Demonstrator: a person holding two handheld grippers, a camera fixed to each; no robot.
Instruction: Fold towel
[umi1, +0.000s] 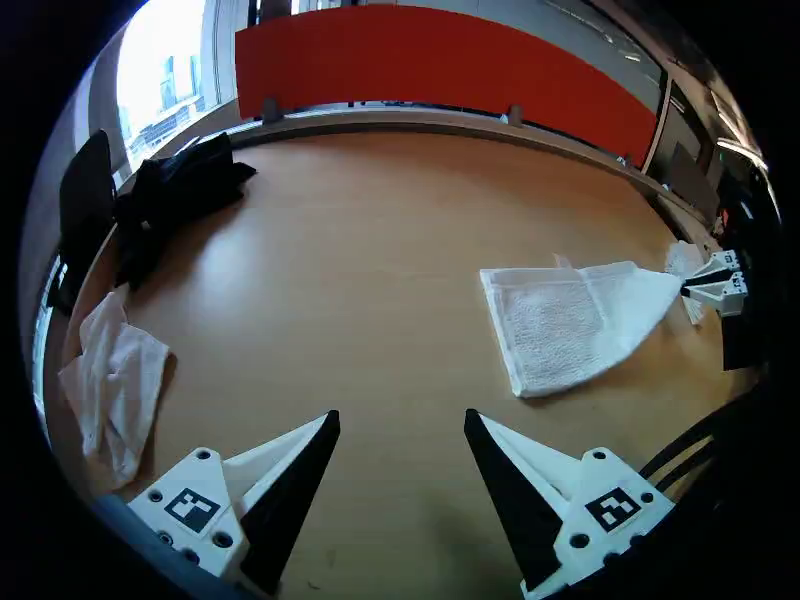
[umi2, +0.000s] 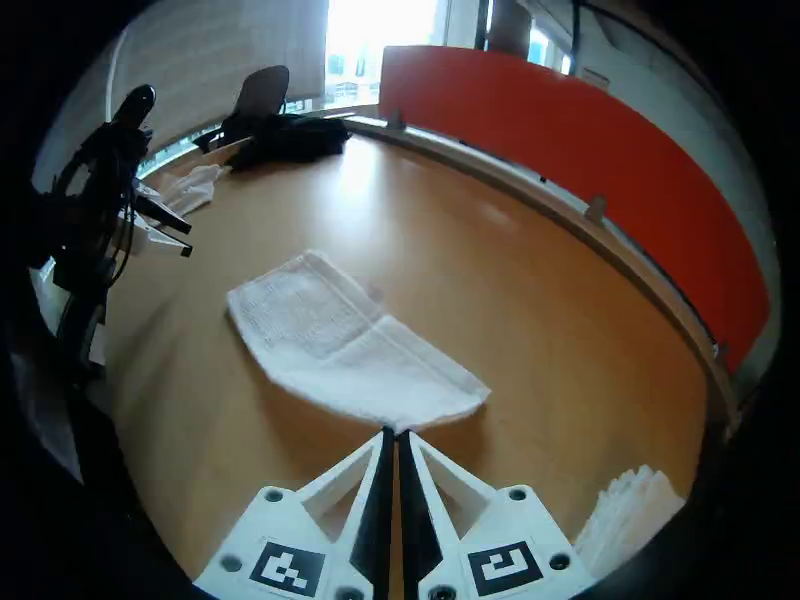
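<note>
Our right tongs (umi2: 396, 434) pinch shut on the near edge of the towel (umi2: 340, 345), which lies part-folded on the table (umi2: 520, 300), while our left tongs (umi1: 402, 415) hang open over bare wood, so we judge at least one fold remains.

You are in an office. A long pale wooden desk top (umi1: 380, 250) spreads across the middle of both views. A flat red divider screen (umi1: 440, 70) stands along its far edge, at the top of the left gripper view. At that view's upper left, a large window (umi1: 160, 70) looks onto tall city buildings. A black office chair (umi2: 258, 92) sits at the upper left of the right gripper view.
</note>
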